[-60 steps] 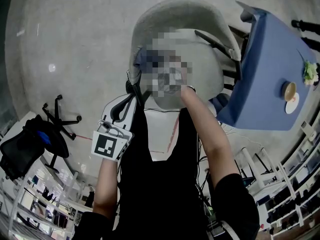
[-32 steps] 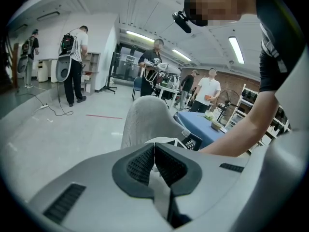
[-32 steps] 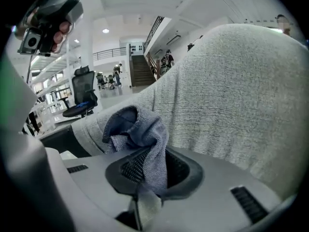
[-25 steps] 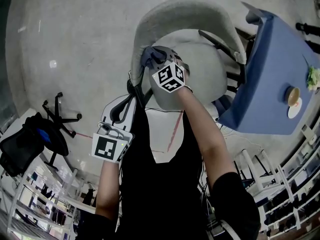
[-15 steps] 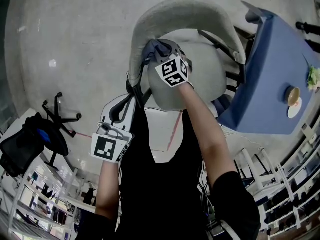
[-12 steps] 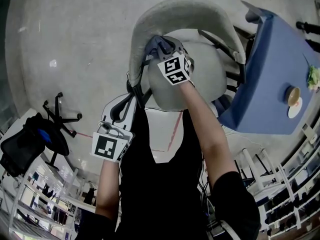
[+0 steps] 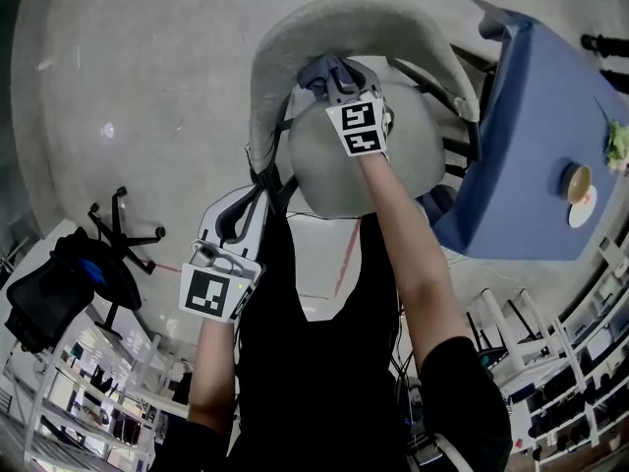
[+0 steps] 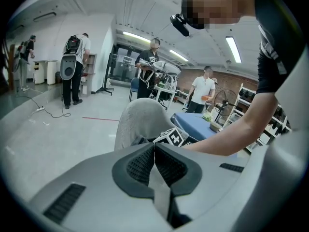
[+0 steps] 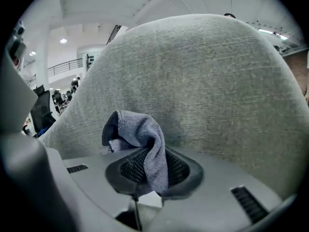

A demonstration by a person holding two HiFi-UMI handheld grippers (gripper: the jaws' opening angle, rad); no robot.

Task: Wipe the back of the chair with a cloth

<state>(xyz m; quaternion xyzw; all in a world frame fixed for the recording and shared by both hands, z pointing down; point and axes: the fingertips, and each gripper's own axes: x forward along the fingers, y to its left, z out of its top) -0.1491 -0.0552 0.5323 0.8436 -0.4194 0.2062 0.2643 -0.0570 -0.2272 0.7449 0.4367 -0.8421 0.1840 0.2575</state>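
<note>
No words, numbers or brand names are legible. The only print is a square black-and-white marker (image 7: 356, 129) on the right gripper (image 9: 145, 170), at the chair (image 7: 295, 37) back. A similar one is on the left gripper (image 8: 154, 153), below the chair.

1. The left gripper (image 8: 154, 159) is held close in front of the torso, at the end of the left forearm (image 7: 210, 372); its jaws are pressed together with nothing between them.
2. The right arm (image 7: 405, 254) is stretched forward, with the right gripper (image 9: 147, 164) carried at its end.
3. The right gripper's jaws are closed on a cloth (image 9: 139, 129), which is bunched beyond the tips.
</note>
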